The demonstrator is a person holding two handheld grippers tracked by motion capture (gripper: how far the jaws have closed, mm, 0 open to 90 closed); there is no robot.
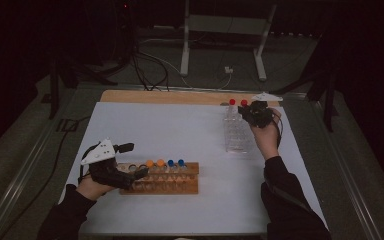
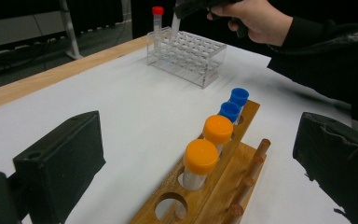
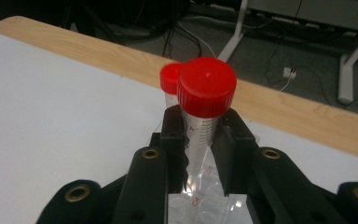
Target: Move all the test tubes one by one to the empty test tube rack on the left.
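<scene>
Here the right gripper (image 3: 204, 149) has its two black jaws pinched on a red-capped tube (image 3: 204, 109), held upright over the clear plastic rack (image 1: 238, 135) at about one o'clock on the white table (image 1: 180, 130). A second red-capped tube (image 3: 169, 79) stands in that rack just behind the held one, at its eleven o'clock in the right gripper view. At about seven o'clock on the table, the left gripper (image 2: 200, 163) has its jaws spread wide, gripping nothing, around the near end of the wooden rack (image 2: 223, 186), which carries two orange-capped tubes (image 2: 200, 156) and two blue-capped tubes (image 2: 230, 111).
</scene>
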